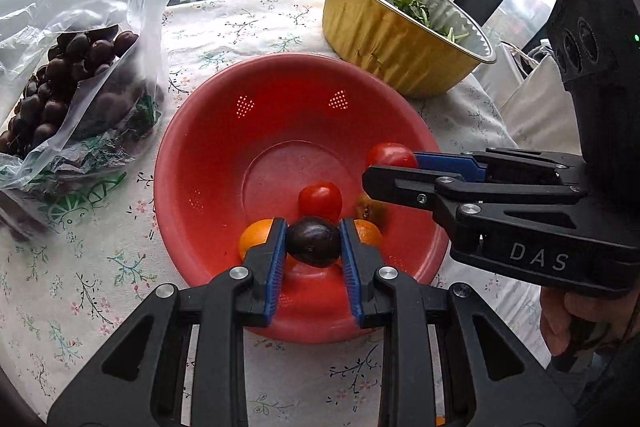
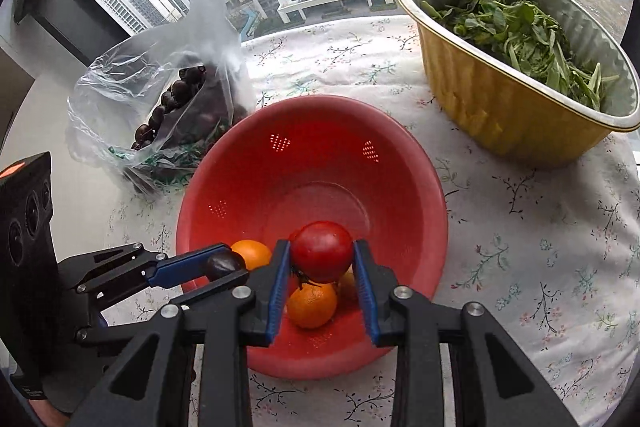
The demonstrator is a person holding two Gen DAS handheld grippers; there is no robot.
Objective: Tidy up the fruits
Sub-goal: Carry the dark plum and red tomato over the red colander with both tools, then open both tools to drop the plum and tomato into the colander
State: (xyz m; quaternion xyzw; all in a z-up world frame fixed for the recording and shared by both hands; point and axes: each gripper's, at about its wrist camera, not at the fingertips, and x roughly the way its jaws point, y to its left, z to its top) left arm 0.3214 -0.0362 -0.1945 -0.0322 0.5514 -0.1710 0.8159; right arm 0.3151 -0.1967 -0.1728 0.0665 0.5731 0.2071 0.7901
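Note:
A red colander bowl (image 1: 224, 155) sits on the flowered tablecloth; it also shows in the right wrist view (image 2: 320, 155). My left gripper (image 1: 314, 241) is shut on a dark plum (image 1: 314, 241) over the bowl's near side; the plum also shows in the right wrist view (image 2: 224, 264). My right gripper (image 2: 322, 257) is shut on a red tomato (image 2: 322, 257), held over the bowl; the tomato shows at the right in the left wrist view (image 1: 391, 155). In the bowl lie oranges (image 2: 312, 305), (image 1: 256, 237) and another tomato (image 1: 320, 201).
A clear plastic bag of dark cherries (image 1: 68, 83) lies left of the bowl, also in the right wrist view (image 2: 176, 99). A gold foil pan of green leaves (image 1: 396, 39) stands at the back right (image 2: 516, 83). The table ends at a window behind.

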